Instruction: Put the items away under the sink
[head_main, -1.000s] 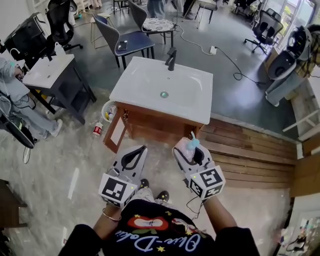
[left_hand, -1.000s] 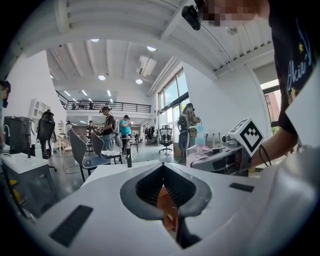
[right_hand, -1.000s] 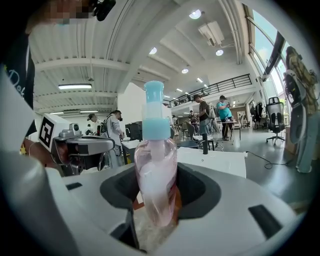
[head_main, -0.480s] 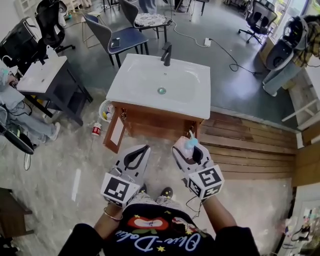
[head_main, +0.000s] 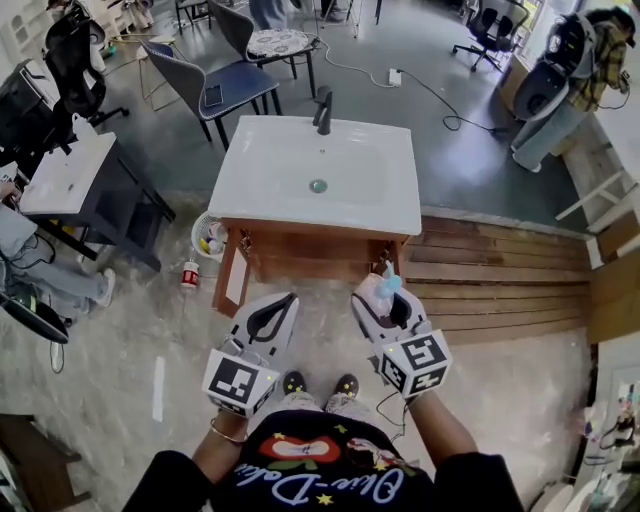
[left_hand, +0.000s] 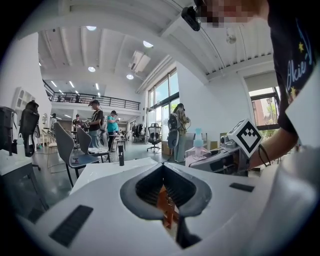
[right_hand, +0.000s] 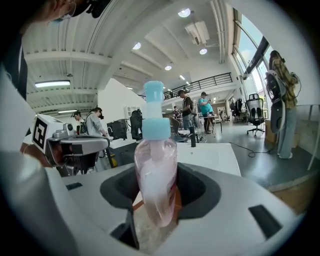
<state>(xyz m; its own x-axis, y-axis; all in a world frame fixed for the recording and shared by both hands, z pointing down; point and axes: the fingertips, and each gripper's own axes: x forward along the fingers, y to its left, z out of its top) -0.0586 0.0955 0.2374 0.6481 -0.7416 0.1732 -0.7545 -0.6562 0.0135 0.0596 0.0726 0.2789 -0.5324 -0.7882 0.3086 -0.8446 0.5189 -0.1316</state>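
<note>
A clear pink bottle (head_main: 380, 289) with a light blue cap stands upright between the jaws of my right gripper (head_main: 384, 297), which is shut on it. In the right gripper view the bottle (right_hand: 154, 150) fills the middle, rising out of the right gripper (right_hand: 156, 195). My left gripper (head_main: 285, 300) hangs beside it, its tips together and nothing in them. The left gripper (left_hand: 163, 167) shows the same from its own view. Both point at the wooden sink cabinet (head_main: 310, 245) under the white basin (head_main: 262, 190). The cabinet's left door (head_main: 232, 282) stands open; the inside is hidden.
A white basket (head_main: 210, 236) of small items and a red-and-white can (head_main: 189, 274) sit on the floor left of the cabinet. A dark table (head_main: 70, 175) is at the left and chairs (head_main: 225, 85) behind the sink. Wooden decking (head_main: 500, 280) runs to the right.
The sink cabinet now sits more squarely in front of me. Both grippers have drifted a little toward it, the bottle still in the right one.
</note>
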